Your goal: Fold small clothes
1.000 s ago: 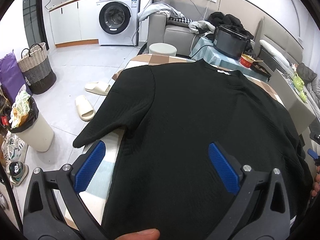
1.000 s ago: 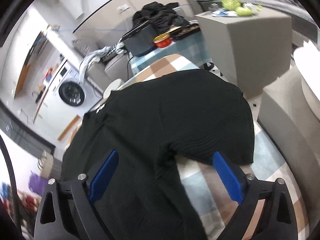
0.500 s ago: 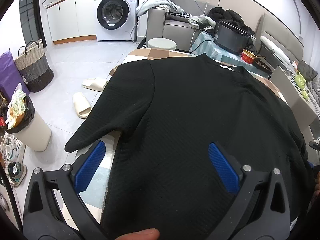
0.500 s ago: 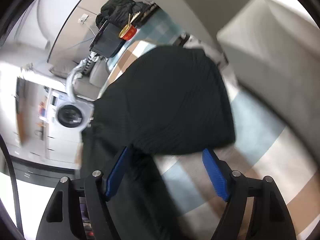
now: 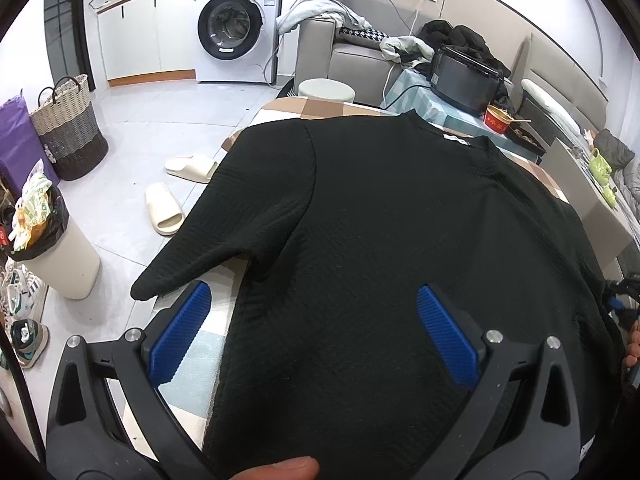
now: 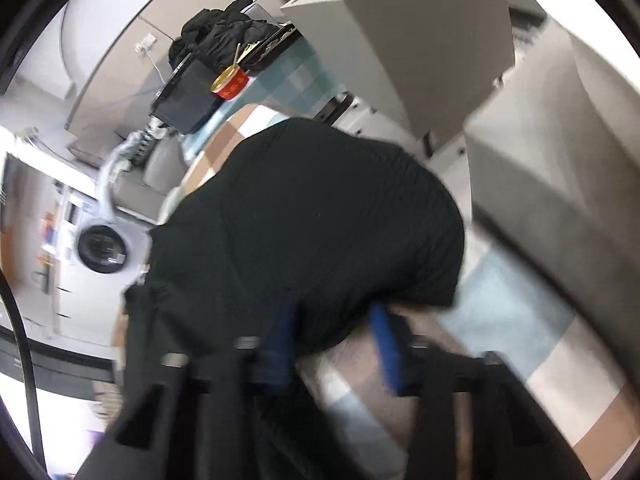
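Note:
A black short-sleeved shirt lies spread flat on a checked table, collar at the far end. My left gripper is open and hovers over the shirt's near left side, its left finger beside the left sleeve. In the right wrist view, which is blurred, my right gripper has its blue fingers close together around the edge of the shirt's right sleeve. I cannot tell whether they pinch the cloth.
Left of the table the floor holds two slippers, a bin and a woven basket. A washing machine and sofa stand beyond. A cooker and red bowl sit at the far right. A grey cabinet stands right of the table.
My right gripper has narrowed from wide open and moved onto the right sleeve's edge, swinging fast. My left gripper has stayed open and drifted slightly forward over the shirt.

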### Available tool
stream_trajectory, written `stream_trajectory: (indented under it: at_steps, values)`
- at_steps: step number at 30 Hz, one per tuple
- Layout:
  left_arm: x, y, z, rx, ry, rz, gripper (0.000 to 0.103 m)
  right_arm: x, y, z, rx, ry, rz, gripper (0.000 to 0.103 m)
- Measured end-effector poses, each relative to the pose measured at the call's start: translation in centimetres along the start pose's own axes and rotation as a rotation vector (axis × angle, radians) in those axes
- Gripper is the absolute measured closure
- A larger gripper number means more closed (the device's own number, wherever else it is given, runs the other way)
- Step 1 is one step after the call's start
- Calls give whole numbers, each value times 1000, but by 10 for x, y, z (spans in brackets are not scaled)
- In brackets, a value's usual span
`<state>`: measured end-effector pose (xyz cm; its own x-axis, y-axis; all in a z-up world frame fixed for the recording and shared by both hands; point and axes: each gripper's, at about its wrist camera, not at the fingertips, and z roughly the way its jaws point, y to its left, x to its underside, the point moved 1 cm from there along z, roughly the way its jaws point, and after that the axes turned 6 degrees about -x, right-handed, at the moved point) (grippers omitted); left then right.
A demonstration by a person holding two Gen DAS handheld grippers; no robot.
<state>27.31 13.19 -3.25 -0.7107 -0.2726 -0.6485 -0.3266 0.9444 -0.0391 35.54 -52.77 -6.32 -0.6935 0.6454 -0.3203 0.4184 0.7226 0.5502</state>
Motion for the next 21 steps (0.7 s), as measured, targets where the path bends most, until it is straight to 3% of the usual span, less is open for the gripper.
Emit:
stream_trajectory:
  at_steps: [2, 5, 7, 9, 11, 12, 14, 15, 17, 21]
  values:
    - [1, 1, -1, 0, -2, -10, 1, -6, 9, 1, 42, -31, -57, 93]
    - [2, 4, -3, -3, -10, -19, 1, -12, 26, -7, 80, -97, -154, 94]
    - [3, 6, -6, -3, -14, -25, 1, -14, 47, -18, 56, -167, -256, 94]
    - [4, 7, -7, -6, -16, -26, 1, -11, 77, -33, -63, -245, -416, 94]
    - [5, 8, -9, -8, -21, -27, 1, 7, 112, -42, -213, -266, -621, 94]
    - [6, 8, -9, -10, -21, -27, 1, 21, 130, -40, -268, -222, -730, 94]
    - [6, 7, -11, -12, -28, -27, 1, 51, 152, -23, -327, -49, -890, 94]
    - [7, 7, -12, -14, -30, -26, 1, 67, 157, -7, -310, 52, -957, 94]
    - [9, 10, -13, -15, -34, -27, 1, 86, 154, 17, -234, 175, -1001, 94]
    - [12, 14, -10, -16, -25, -37, 1, 91, 136, 45, -72, 286, -958, 89]
